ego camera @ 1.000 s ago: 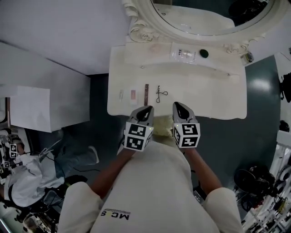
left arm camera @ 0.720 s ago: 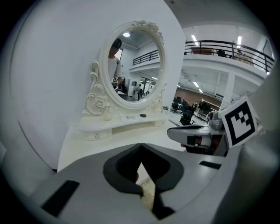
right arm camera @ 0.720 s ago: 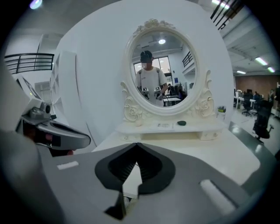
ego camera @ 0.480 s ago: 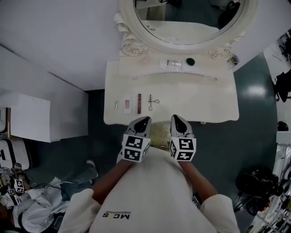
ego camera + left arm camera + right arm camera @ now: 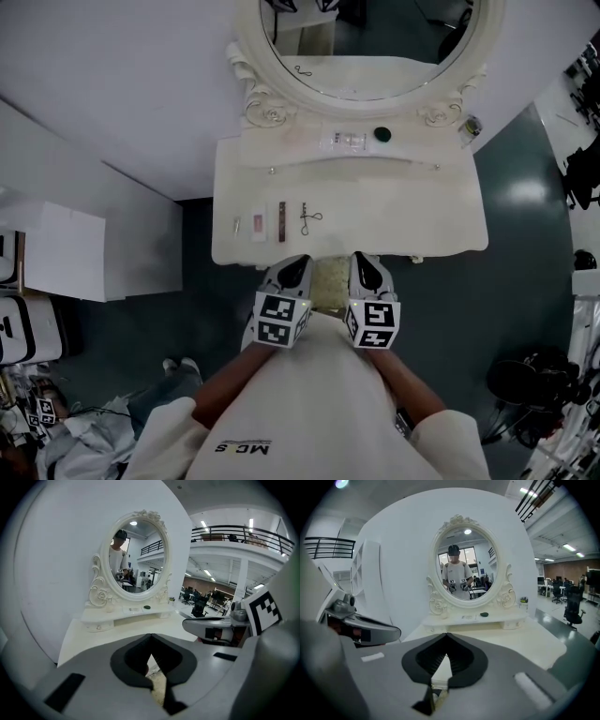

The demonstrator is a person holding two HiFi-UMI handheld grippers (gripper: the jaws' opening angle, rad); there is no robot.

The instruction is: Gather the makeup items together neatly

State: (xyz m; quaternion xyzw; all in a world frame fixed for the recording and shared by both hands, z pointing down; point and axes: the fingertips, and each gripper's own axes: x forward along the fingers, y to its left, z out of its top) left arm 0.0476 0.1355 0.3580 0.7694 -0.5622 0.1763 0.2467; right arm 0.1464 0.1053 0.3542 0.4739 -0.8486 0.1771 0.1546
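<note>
Makeup items (image 5: 281, 221), seemingly four, line the table (image 5: 403, 216); left tongs (image 5: 298, 262), right tongs (image 5: 362, 260) closed.

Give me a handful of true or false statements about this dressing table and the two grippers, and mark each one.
1. The left gripper and the right gripper are both shut with nothing between their fingers. True.
2. On the left part of the table, a dark stick lies between a pinkish flat item and a thin wire tool. True.
3. The right gripper touches the dark stick. False: both grippers hang at the table's near edge, apart from the items.
4. The dark round item sits beside the stick. False: it is on the raised shelf below the mirror.
</note>
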